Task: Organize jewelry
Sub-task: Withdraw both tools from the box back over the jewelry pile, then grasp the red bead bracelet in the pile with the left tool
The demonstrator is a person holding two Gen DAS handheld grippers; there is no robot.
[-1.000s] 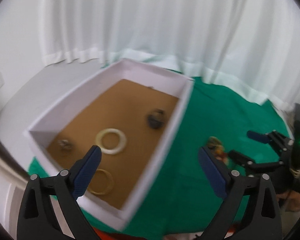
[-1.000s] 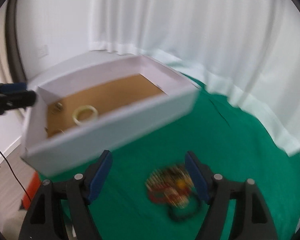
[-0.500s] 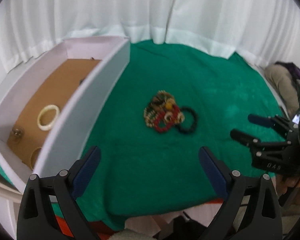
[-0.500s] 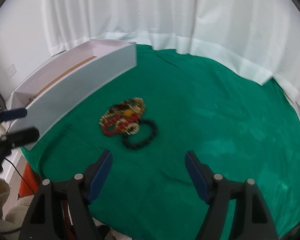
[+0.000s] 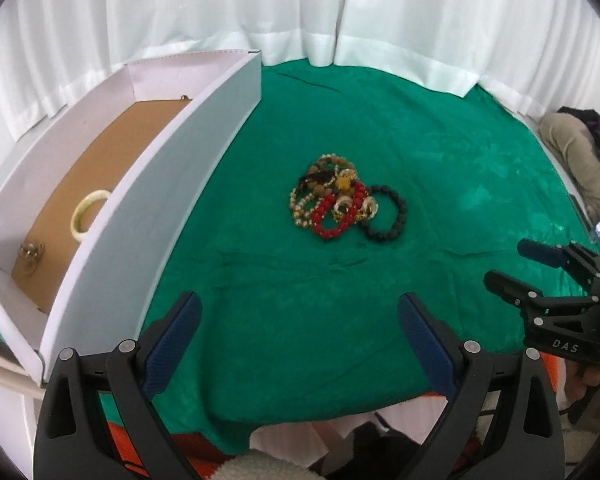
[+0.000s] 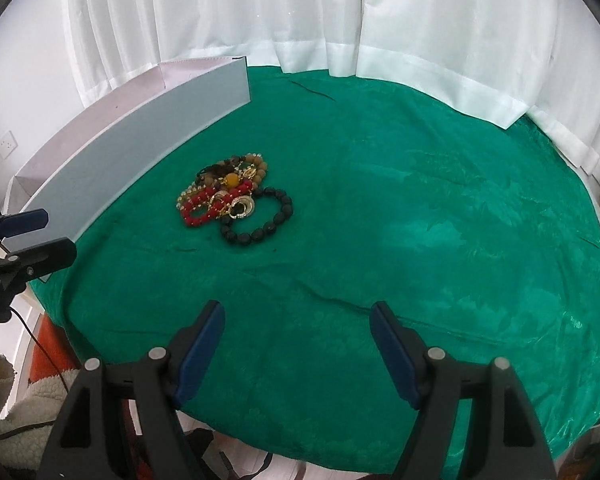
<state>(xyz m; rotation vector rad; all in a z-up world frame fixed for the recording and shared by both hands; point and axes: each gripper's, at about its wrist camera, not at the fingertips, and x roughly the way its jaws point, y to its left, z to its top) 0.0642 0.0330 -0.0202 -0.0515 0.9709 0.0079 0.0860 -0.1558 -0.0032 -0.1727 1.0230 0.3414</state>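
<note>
A pile of beaded bracelets (image 5: pixel 342 200) lies on the green cloth, with a red one (image 5: pixel 332 216) and a black one (image 5: pixel 386 214) at its front; it also shows in the right wrist view (image 6: pixel 232 196). A white box (image 5: pixel 188 160) with a brown floor stands at the left and holds a cream bangle (image 5: pixel 88 210) and a small metal piece (image 5: pixel 31 251). My left gripper (image 5: pixel 298 334) is open and empty, well short of the pile. My right gripper (image 6: pixel 298 340) is open and empty, near the table's front edge; it also shows in the left wrist view (image 5: pixel 516 266).
The green cloth (image 6: pixel 420 220) covers a round table. White curtains (image 6: pixel 300 12) hang behind it. The box's long wall (image 6: pixel 140 160) stands just left of the pile. A person's clothing (image 5: pixel 576 152) shows at the far right.
Both grippers have swung away from above the box and pulled back toward the table's front edge. The bracelet pile now lies ahead of both. Both stay open and empty.
</note>
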